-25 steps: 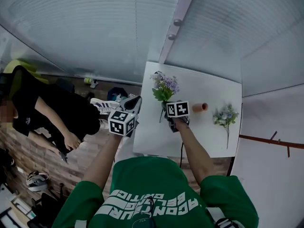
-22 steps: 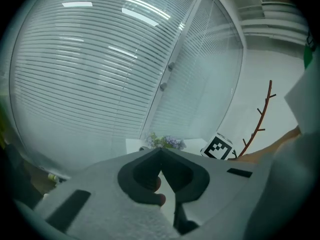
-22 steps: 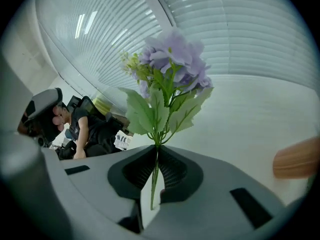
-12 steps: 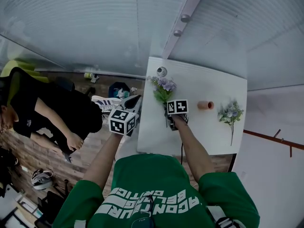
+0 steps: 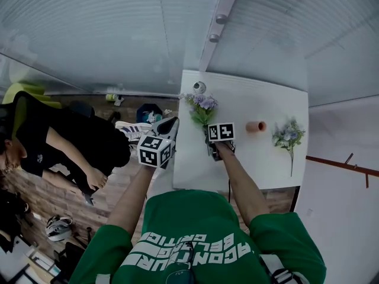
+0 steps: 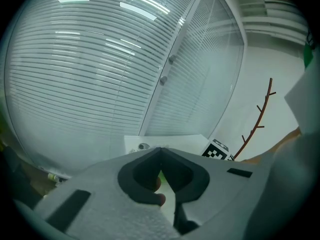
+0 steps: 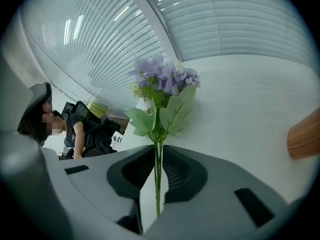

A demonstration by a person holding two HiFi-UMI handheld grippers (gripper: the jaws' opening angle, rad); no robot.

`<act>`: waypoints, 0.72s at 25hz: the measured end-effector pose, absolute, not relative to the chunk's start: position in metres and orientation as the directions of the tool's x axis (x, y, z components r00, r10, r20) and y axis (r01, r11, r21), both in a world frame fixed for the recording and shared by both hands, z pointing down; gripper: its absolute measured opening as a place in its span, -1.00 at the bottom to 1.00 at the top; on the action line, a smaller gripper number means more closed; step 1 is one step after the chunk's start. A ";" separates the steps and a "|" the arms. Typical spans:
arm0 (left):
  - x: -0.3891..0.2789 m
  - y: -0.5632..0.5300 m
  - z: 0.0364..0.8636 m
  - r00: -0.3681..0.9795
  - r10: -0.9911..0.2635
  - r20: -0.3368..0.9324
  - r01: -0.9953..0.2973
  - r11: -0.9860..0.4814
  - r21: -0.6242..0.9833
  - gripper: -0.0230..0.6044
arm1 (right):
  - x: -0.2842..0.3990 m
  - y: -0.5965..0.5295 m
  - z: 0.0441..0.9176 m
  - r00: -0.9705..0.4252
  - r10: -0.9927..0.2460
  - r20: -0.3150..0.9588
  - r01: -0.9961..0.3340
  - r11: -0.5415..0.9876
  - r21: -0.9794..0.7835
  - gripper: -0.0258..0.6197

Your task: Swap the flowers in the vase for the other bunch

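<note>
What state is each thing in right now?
right hand-held gripper: shut on the purple bunch at its stems.
left hand-held gripper: shut, empty, beside the table.
purple bunch: gripped by its stems, blooms beyond the jaws, out of the vase.
vase: empty, seems to lie on its side on the table.
other bunch: lying flat on the table, untouched.
</note>
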State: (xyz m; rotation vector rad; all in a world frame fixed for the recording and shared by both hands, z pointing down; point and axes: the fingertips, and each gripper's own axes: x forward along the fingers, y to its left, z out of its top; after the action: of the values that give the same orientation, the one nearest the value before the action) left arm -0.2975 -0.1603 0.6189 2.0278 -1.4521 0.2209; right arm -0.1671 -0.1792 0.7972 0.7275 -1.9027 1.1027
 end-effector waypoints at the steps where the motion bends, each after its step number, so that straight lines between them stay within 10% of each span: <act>1: -0.296 -0.160 0.617 0.379 -0.796 0.471 -0.900 -0.199 0.387 -0.90 | -0.165 -0.179 0.795 -0.515 -0.093 0.852 -0.783 0.456 -0.423 -0.80; 18: -0.232 -0.140 0.569 0.397 -0.830 0.393 -0.898 -0.262 0.354 -0.90 | -0.111 -0.198 0.607 -0.594 -0.562 0.576 -0.771 0.602 -0.207 -0.70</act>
State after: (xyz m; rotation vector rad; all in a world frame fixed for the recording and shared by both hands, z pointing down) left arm -0.2318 -0.1397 0.5687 2.1367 -1.4716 0.1722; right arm -0.1113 -0.1978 0.6069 1.0589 -2.3727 0.6158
